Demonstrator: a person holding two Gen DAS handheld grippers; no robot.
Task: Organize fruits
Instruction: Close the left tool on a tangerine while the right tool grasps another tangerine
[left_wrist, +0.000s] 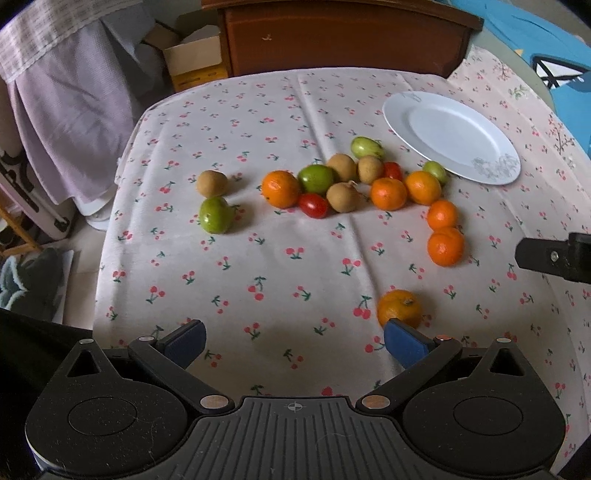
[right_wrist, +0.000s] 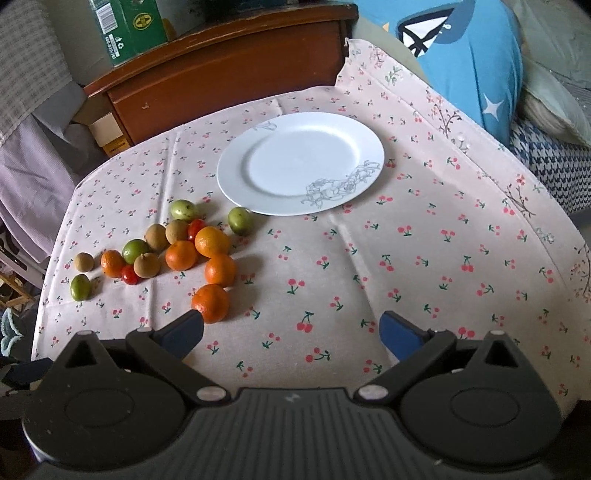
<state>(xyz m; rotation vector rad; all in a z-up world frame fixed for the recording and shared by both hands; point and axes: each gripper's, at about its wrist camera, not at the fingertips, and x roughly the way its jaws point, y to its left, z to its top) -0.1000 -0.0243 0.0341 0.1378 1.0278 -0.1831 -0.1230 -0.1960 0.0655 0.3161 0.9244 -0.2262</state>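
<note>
Several oranges, green fruits, brown fruits and red tomatoes lie loose on the cherry-print tablecloth (left_wrist: 280, 280). One orange (left_wrist: 399, 308) sits apart, just beyond the right fingertip of my left gripper (left_wrist: 294, 341), which is open and holds nothing. An empty white plate (left_wrist: 450, 136) stands at the far right. In the right wrist view the plate (right_wrist: 301, 162) is straight ahead and the fruit cluster lies to the left. My right gripper (right_wrist: 291, 332) is open and empty, its left fingertip close to the nearest orange (right_wrist: 210, 302). The right gripper's body (left_wrist: 554, 256) shows at the left view's right edge.
A wooden headboard (left_wrist: 343, 37) and cardboard boxes (left_wrist: 192, 59) stand beyond the far edge. Hanging cloth (left_wrist: 66, 122) and floor clutter lie left. Blue fabric (right_wrist: 465, 62) and pillows are at the right. A green carton (right_wrist: 125, 26) rests on the headboard.
</note>
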